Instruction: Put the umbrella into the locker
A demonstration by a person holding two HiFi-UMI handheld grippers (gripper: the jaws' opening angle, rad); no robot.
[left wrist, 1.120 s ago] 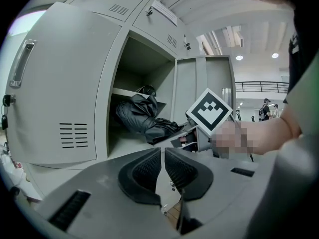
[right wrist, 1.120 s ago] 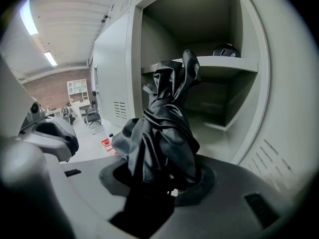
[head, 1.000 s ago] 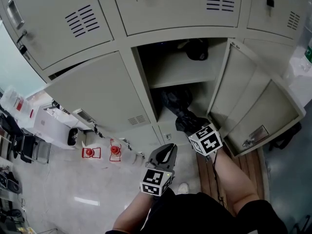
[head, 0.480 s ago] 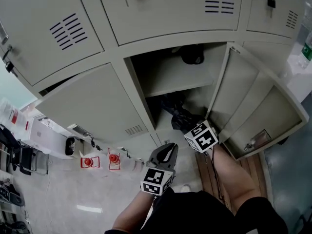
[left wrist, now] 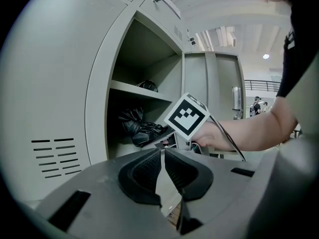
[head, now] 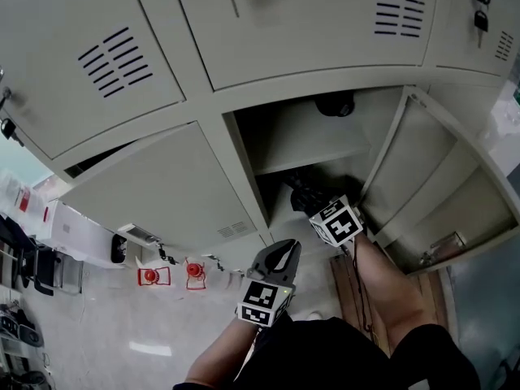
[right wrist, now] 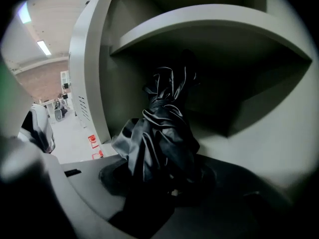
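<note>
As the right gripper is clamped on the near end of the folded black umbrella, the step in hand reads as the insert itself. Loose fabric spills over both pads. The rest of the bundle runs ahead of the jaws into the lower compartment of the open locker, under the shelf just above the gripper. Whether the far tip touches the back wall or the compartment floor I cannot tell, as it is too dark in there.

The open door stands just to the gripper's right and the locker post to its left. A dark item sits on the shelf above, apart from the umbrella.

The left gripper has its jaws together with nothing between them. It hangs outside the locker, below and to the left of the right gripper.

To do it well, likely:
- Push straight ahead along the jaws and stay low, so the bundle clears the shelf edge.
- Set the umbrella down on the compartment floor before letting go, since a drop from height could roll it back out.
- Open wide, because fabric draped on the pads may snag.
- Pull back along the same line, clear of the door.
- Leave the left gripper out of the way.
</note>
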